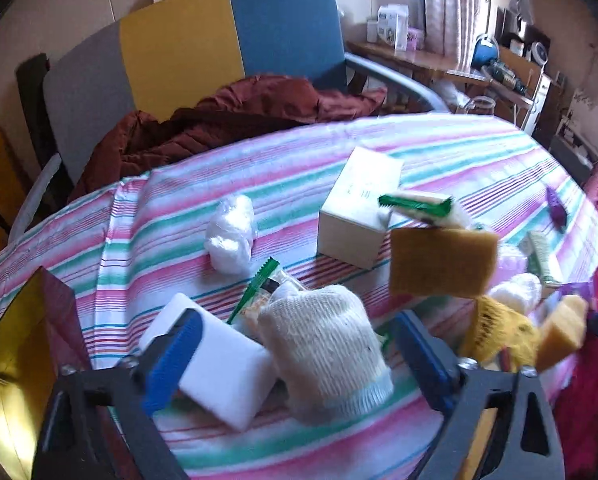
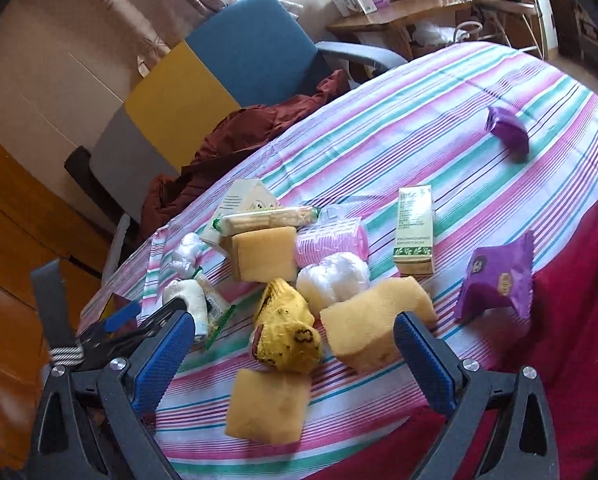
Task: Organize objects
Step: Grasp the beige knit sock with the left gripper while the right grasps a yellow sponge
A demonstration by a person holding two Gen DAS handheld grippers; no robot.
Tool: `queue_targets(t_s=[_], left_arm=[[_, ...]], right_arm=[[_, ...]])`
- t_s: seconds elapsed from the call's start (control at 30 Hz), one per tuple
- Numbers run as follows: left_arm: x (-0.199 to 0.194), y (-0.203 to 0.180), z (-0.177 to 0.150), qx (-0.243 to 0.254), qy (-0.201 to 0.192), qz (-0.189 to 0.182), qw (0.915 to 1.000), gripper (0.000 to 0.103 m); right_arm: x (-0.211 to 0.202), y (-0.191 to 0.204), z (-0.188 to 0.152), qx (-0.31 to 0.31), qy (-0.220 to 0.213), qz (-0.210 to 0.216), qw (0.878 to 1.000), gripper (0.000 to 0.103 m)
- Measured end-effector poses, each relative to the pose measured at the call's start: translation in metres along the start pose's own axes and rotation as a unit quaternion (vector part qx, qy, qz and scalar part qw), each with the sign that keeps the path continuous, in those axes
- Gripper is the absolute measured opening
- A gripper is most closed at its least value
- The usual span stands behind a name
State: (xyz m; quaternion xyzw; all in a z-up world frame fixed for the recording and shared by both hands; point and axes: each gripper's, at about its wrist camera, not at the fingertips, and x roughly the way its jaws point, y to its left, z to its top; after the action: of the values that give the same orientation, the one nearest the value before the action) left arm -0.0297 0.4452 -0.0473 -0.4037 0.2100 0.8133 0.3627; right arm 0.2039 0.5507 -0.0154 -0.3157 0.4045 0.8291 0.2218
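Left gripper (image 1: 299, 364): jaws apart, straddling a cream knitted roll (image 1: 325, 354) beside a white foam block (image 1: 219, 364), pads not pressing it. Right gripper (image 2: 295, 360): jaws wide, empty, above a yellow patterned sock (image 2: 287, 334). Striped tablecloth (image 2: 419, 120), contents unsorted, judged barely begun: four tan sponges, nearest one (image 2: 265, 404); two cartons, one upright (image 2: 415, 228); two purple packets, nearer one (image 2: 497, 276); two white plastic wads, one (image 2: 339, 276); one pink ribbed roll (image 2: 335, 240); one cracker sleeve (image 2: 267, 216).
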Motion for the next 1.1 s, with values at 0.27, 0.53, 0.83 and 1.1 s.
queue_targets(t_s=[0.27,0.53,0.83,1.1], left_arm=[[-0.017,0.020,-0.020,-0.047,0.002,-0.033,0.9984,0.060],[-0.073,0.050,-0.051,-0.064,-0.022,-0.034,0.9971,0.061],[-0.117,0.084,-0.092,-0.093,-0.047,-0.047,0.9934,0.061],[-0.156,0.126,-0.120,-0.132,-0.083,-0.038,0.9870,0.061]], right_arm=[[0.005,0.008,-0.002,-0.022,0.021,0.022,0.999,0.099],[0.049,0.062,-0.037,-0.150,0.164,-0.025,0.975,0.095],[0.068,0.057,-0.061,-0.123,0.197,-0.091,0.968,0.083],[0.063,0.081,-0.078,-0.172,0.180,-0.116,0.962,0.060]])
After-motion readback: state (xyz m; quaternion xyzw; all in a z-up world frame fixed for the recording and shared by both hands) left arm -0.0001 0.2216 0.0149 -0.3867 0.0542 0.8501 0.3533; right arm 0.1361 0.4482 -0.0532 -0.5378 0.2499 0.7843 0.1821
